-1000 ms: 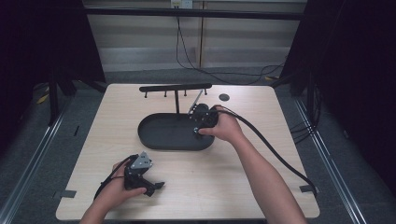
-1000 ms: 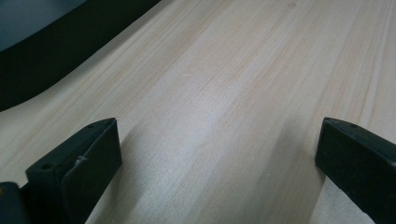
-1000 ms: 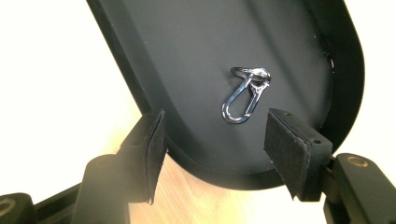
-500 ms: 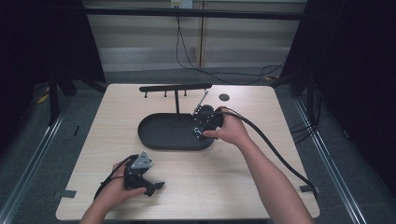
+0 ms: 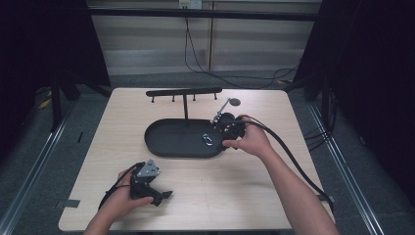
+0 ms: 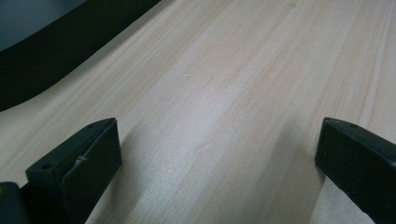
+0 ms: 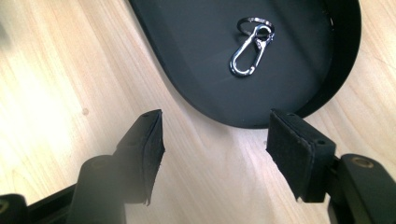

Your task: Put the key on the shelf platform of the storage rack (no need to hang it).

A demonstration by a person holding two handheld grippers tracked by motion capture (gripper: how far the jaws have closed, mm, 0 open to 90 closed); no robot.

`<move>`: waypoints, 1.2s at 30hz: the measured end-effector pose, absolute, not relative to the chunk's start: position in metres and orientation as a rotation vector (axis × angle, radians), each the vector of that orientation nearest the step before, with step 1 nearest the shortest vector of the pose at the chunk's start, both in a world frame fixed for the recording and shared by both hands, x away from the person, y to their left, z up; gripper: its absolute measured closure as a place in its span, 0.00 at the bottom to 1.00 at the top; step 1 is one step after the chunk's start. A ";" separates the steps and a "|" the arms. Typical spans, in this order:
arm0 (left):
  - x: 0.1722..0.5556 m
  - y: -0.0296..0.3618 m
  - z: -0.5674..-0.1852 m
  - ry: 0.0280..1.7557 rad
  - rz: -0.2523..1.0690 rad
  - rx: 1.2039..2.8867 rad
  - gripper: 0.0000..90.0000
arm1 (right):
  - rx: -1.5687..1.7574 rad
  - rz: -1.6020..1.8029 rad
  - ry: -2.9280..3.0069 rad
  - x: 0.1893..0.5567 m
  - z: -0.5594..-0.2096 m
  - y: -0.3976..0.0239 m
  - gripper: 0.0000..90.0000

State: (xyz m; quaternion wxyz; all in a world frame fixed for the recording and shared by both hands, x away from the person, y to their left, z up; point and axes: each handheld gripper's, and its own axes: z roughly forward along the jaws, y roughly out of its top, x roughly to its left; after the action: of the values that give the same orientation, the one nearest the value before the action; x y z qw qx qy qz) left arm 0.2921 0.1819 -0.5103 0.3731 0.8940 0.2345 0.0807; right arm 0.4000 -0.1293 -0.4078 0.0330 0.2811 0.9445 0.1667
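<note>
1. Black oval tray [image 5: 166,142] as landmark: lying near mid-table, long axis running left to right in the high view, its T-shaped hook stand [image 5: 184,93] rising at the far rim.
2. Right gripper [image 5: 226,131] at the tray's right end, jaws moderately apart, gripping nothing, bare wood between the pads in the right gripper view.
3. Left gripper [image 5: 164,195] well in front of the tray, spread wide, empty.
4. Silver carabiner clip [image 7: 249,52] flat on the tray floor near its right end; long axis diagonal in the right gripper view, split ring [image 7: 254,23] at the far tip.
5. Best approached from above, pads straddling the clip's narrow width, closing gently.
</note>
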 end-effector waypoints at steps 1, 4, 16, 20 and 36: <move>0.292 0.182 -0.510 0.600 0.207 2.291 0.00 | 0.865 0.513 2.906 0.400 -0.408 -0.129 0.41; 0.292 0.182 -0.510 0.600 0.208 2.293 0.00 | 0.861 0.515 2.907 0.398 -0.408 -0.133 0.41; 0.292 0.182 -0.510 0.601 0.207 2.293 0.00 | 0.868 0.557 2.904 0.389 -0.406 -0.148 0.40; 0.292 0.182 -0.510 0.591 0.209 2.304 0.00 | 0.885 0.576 2.899 0.386 -0.408 -0.157 0.39; 0.292 0.182 -0.510 0.592 0.209 2.303 0.00 | 0.909 0.628 2.877 0.366 -0.419 -0.186 0.38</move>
State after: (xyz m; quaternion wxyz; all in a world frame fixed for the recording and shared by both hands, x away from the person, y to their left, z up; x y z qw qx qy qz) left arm 0.2924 0.1824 -0.5098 0.3685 0.8969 0.2307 0.0814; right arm 0.3661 -0.1860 -0.4192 0.0299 0.2949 0.9331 0.2036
